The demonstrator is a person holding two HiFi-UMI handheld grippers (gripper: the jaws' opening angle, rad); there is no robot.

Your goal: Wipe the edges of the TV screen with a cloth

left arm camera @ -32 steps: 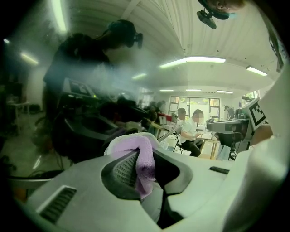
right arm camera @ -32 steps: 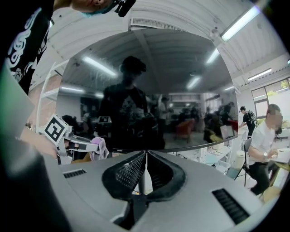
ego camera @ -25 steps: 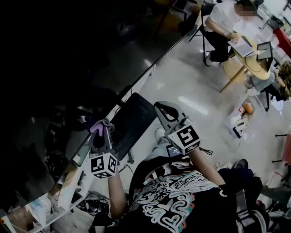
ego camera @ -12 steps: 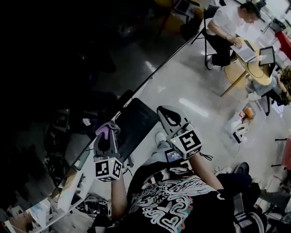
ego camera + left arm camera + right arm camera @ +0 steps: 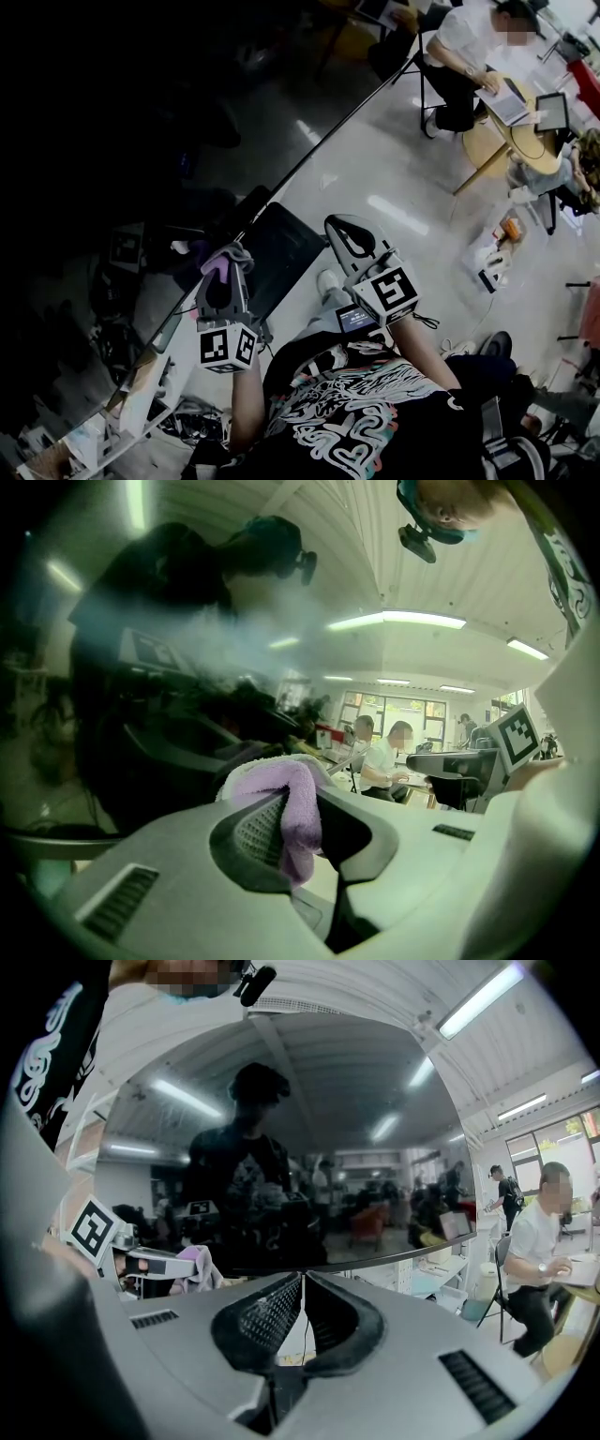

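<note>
The left gripper point(image 5: 221, 279), clamped on the purple cloth point(image 5: 294, 803), has slid a little farther along the TV point(image 5: 234, 112) bottom edge, so wiping advances. The right gripper point(image 5: 302, 1283) waits beside the TV, jaws together and empty.

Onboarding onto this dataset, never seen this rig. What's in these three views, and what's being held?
There is no robot here: a person holds a two-jaw gripper in each hand. The head view comes from a camera on the person's head, looking steeply down. The big dark slab in it is the TV screen. The other two views come from cameras riding on each gripper, looking along its jaws. The left gripper is clamped on a purple cloth, held at the screen's edge. The right gripper is shut and empty, pointing at the screen. The cubes with square markers are parts of the grippers.
</note>
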